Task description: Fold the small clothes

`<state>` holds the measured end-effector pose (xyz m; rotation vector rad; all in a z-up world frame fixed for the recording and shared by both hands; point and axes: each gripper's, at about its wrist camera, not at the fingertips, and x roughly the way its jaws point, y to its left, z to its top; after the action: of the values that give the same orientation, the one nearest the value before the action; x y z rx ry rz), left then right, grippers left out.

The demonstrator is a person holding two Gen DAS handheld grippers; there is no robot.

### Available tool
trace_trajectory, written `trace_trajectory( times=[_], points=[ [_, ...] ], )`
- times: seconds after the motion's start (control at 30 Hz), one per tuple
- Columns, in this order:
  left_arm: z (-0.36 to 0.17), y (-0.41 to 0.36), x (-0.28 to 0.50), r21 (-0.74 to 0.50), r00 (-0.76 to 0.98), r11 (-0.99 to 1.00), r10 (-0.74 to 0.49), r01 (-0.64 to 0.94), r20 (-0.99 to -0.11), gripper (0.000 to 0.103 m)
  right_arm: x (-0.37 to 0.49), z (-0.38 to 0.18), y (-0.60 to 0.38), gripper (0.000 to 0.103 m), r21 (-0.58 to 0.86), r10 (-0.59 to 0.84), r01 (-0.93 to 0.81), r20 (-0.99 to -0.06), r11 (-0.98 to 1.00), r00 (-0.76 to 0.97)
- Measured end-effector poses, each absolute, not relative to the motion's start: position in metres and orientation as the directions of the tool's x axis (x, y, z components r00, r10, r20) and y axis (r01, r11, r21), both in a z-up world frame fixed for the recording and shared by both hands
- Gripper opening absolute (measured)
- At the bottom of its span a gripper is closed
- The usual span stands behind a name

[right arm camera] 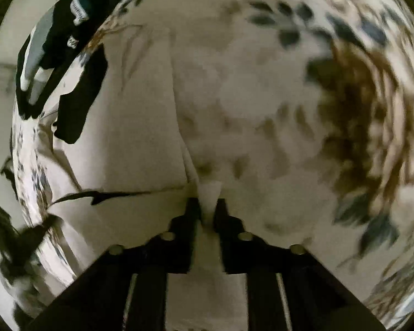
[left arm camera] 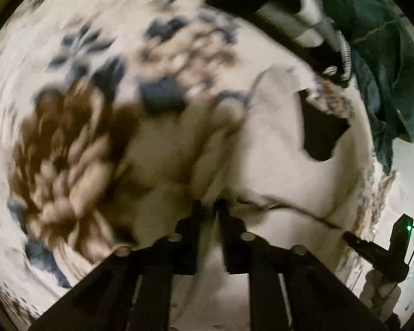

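Observation:
A cream-coloured small garment (left arm camera: 273,143) lies spread on a floral bedspread (left arm camera: 69,143). My left gripper (left arm camera: 209,207) is shut on its near edge, with cloth pinched between the black fingers. In the right wrist view the same cream garment (right arm camera: 140,127) fills the middle, and my right gripper (right arm camera: 209,207) is shut on a bunched fold of it. The right gripper also shows at the lower right of the left wrist view (left arm camera: 378,248). Both views are motion-blurred.
A pile of other clothes lies at the far edge: a dark green garment (left arm camera: 378,55) and a black and grey striped one (left arm camera: 298,19), also in the right wrist view (right arm camera: 49,49). The bedspread (right arm camera: 358,110) carries brown and blue flower prints.

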<state>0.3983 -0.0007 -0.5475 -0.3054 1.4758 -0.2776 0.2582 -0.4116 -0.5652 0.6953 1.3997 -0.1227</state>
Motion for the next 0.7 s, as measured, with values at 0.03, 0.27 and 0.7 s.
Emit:
trace_trajectory(
  times=[0.03, 0.27, 0.7],
  points=[
    [-0.540, -0.007, 0.406, -0.384, 0.096, 0.923, -0.384, 0.016, -0.918, 0.027, 0.288, -0.559, -0.400, 0.047, 0.377, 0.307, 0.463, -0.925, 0.802, 0.222],
    [-0.550, -0.092, 0.502, -0.284, 0.101, 0.926, -0.316, 0.247, -0.943, 0.043, 0.428, -0.558, -0.408, 0.052, 0.368, 0.273, 0.386, -0.921, 0.846, 0.279],
    [-0.521, -0.101, 0.487, -0.239, 0.200, 0.907, -0.320, 0.346, -0.926, 0.007, 0.481, -0.536, -0.384, 0.006, 0.358, 0.285, 0.243, -0.914, 0.902, 0.288]
  ],
)
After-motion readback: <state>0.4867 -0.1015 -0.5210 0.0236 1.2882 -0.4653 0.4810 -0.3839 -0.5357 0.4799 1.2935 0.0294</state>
